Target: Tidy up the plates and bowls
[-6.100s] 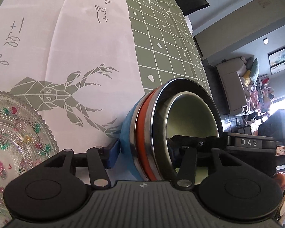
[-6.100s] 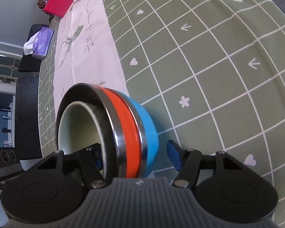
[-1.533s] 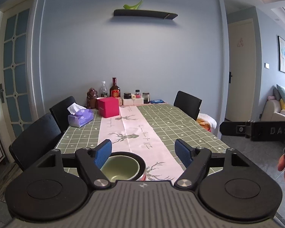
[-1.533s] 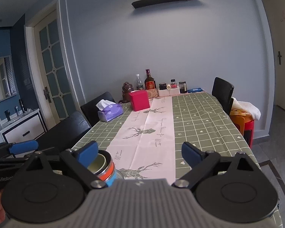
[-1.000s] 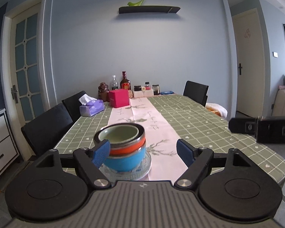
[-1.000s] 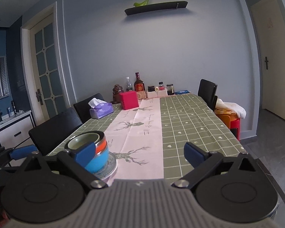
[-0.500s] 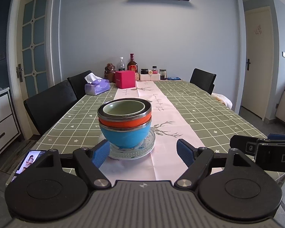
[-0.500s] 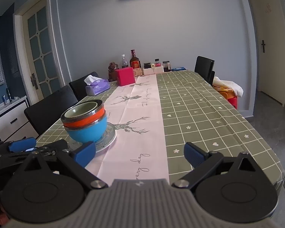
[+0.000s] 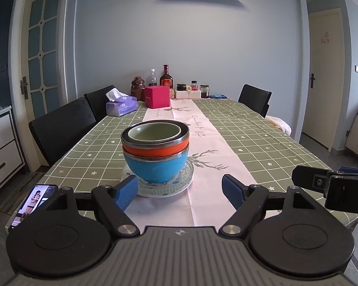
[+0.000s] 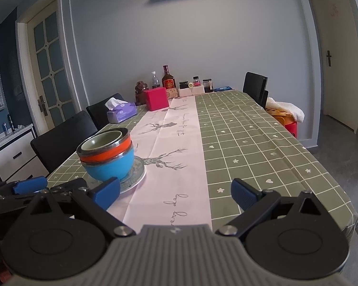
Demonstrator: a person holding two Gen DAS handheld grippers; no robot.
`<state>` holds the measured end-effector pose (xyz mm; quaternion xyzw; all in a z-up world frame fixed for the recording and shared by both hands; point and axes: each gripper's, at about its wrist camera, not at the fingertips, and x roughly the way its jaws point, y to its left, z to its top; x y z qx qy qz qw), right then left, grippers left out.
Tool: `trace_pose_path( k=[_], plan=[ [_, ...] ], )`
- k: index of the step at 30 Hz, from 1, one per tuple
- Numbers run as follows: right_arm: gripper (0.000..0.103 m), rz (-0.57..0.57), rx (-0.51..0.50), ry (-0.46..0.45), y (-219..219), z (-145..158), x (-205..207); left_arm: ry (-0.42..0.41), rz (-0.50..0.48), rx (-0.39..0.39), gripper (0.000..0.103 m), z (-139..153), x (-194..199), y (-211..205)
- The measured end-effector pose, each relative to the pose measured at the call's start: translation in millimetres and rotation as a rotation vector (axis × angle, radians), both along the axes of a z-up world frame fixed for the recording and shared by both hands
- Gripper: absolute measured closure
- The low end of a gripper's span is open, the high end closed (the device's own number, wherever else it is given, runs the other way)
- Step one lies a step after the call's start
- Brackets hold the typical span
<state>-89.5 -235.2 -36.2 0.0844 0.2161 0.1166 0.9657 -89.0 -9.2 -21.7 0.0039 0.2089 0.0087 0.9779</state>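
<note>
At the near end of the table, left gripper [image 9: 180,191] is spread wide, nothing between its blue pads, held back from the table edge. Right gripper [image 10: 176,191] the same — jaws apart, empty, off to the right of the left one.

Just beyond the left gripper: bowl stack [image 9: 155,151] sitting upright on a clear glass plate [image 9: 183,181]. Blue bowl [image 9: 156,170] at the bottom, orange bowl [image 9: 155,151] nested in it, small green bowl [image 9: 154,132] on top inside a steel rim. Plate straddles the left edge of the pink runner [image 9: 202,143], on the green checked tablecloth [image 9: 262,143].

Phone [image 9: 29,202] with a lit screen at lower left, off the table.

Far end — pink box [image 9: 157,96], tissue pack [image 9: 121,106], bottles and jars [image 9: 176,84] against the wall. Black chairs [image 9: 62,128] along the left side, one more far right.
</note>
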Motion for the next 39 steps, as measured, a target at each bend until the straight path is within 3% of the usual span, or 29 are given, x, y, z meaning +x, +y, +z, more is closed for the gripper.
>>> trace_pose_path(
  k=[39],
  plan=[
    [0.006, 0.025, -0.003, -0.034, 1.5, 3.8, -8.1, -0.018, -0.015, -0.008, 0.01, 2.0, -3.2, 2.5]
  ],
)
